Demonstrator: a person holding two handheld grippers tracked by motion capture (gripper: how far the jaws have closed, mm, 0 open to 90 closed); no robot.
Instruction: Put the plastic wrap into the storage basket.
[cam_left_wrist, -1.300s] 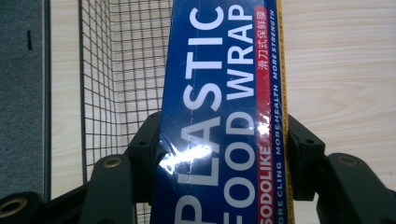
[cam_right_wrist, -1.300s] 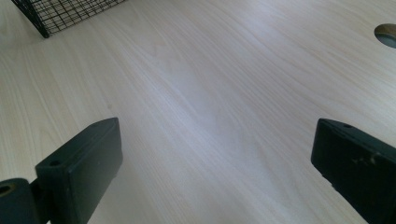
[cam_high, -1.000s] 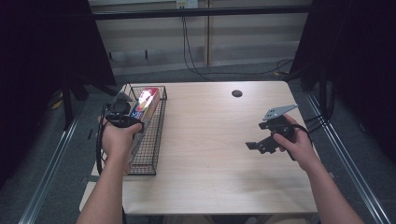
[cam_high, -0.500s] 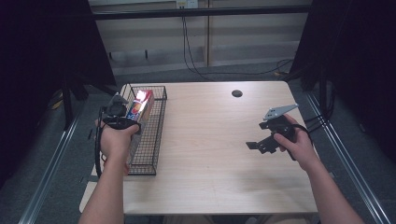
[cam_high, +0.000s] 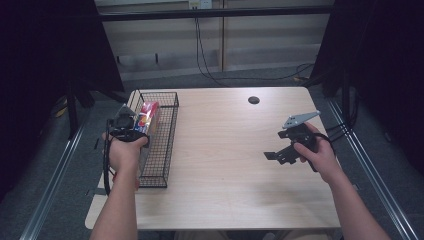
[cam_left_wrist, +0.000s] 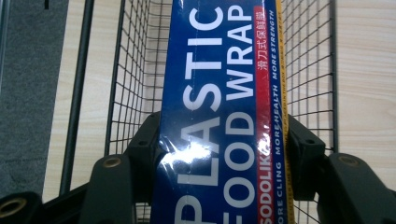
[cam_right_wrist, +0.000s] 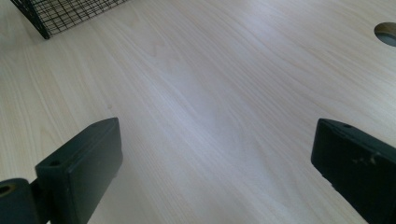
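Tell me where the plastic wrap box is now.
The plastic wrap box is clamped in the left gripper, over the wire basket at the table's left side.

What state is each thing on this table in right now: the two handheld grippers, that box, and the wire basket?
Left gripper: shut on the plastic wrap box.
Plastic wrap box: clamped between the jaws, lengthwise over the wire basket.
Wire basket: upright on the table's left side, open top.
Right gripper: open, holding nothing, above bare table.

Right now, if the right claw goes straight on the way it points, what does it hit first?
Probably the bare wooden table: the right claw is open and angled down at it. The wire basket lies farther off to one side; depth is unclear.
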